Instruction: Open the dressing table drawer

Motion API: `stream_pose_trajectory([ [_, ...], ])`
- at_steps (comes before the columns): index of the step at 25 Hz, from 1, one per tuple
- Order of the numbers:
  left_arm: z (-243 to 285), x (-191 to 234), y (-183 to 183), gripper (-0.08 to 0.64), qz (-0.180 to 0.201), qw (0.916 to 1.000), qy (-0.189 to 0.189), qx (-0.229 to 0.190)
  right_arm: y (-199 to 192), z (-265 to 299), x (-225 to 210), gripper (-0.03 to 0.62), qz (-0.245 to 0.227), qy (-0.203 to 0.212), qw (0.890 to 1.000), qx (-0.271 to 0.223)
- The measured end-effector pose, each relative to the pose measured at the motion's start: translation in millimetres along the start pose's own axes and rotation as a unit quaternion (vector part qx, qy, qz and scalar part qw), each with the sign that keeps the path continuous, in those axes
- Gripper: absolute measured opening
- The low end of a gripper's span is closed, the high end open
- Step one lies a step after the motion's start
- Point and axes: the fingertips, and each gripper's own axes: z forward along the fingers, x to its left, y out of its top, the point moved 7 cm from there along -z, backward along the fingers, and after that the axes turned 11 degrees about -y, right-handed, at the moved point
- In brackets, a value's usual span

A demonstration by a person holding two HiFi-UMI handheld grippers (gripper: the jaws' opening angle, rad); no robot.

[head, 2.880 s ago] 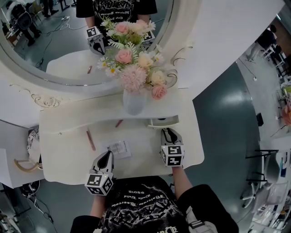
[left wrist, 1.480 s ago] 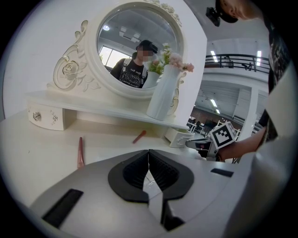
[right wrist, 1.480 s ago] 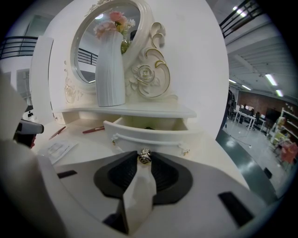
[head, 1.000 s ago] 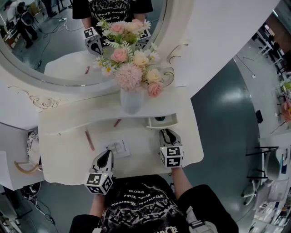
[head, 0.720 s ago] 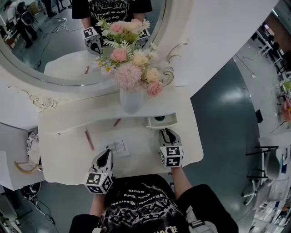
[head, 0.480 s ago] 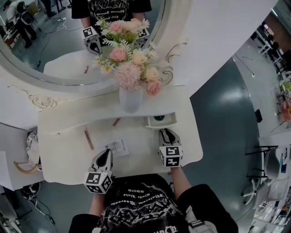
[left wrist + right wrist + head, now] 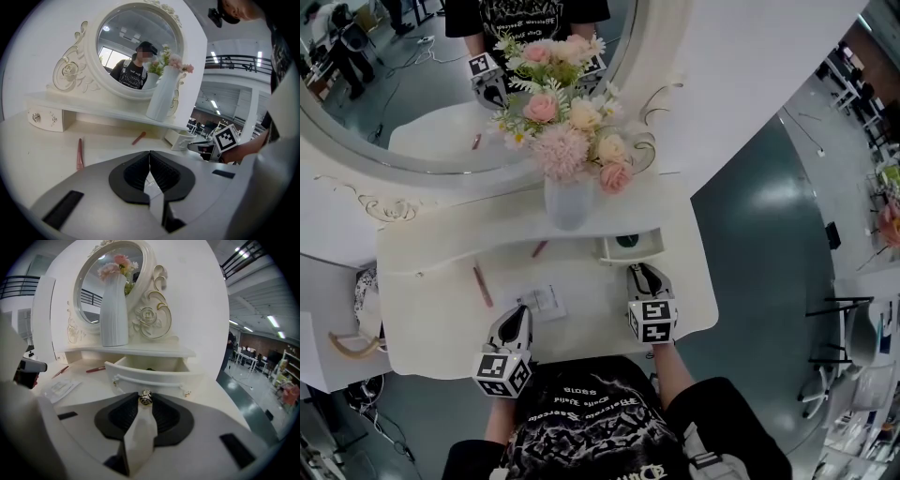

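Observation:
The small right drawer (image 7: 630, 246) of the white dressing table (image 7: 431, 328) stands pulled part-way out from under the shelf, with something dark inside. My right gripper (image 7: 640, 273) is just in front of it. In the right gripper view the drawer front (image 7: 150, 373) fills the middle, and my right gripper (image 7: 145, 401) is shut on its small metal knob (image 7: 145, 397). My left gripper (image 7: 520, 316) rests low over the tabletop near the front edge, shut and holding nothing. In the left gripper view my left gripper (image 7: 150, 173) points at the shelf, with the drawer (image 7: 183, 139) off to the right.
A white vase (image 7: 569, 202) of pink flowers (image 7: 567, 122) stands on the shelf above the drawer, before a round mirror (image 7: 403, 84). A pink pen (image 7: 481, 284), a second pen (image 7: 540, 249) and a paper slip (image 7: 542, 300) lie on the tabletop. Another small drawer (image 7: 44, 118) sits at the left.
The drawer stands further out than in the earliest frame, showing its dark contents. Over the last second neither gripper nor the drawer has visibly moved.

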Motion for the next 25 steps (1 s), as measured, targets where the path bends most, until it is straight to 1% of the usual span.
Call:
stream_pose_trajectory([
  [25, 0.9, 0.9, 2.8, 0.015, 0.005, 1.0, -0.002, -0.002, -4.0, -4.1, 0.8, 0.101, 0.002, 0.003, 1.0, -0.003],
])
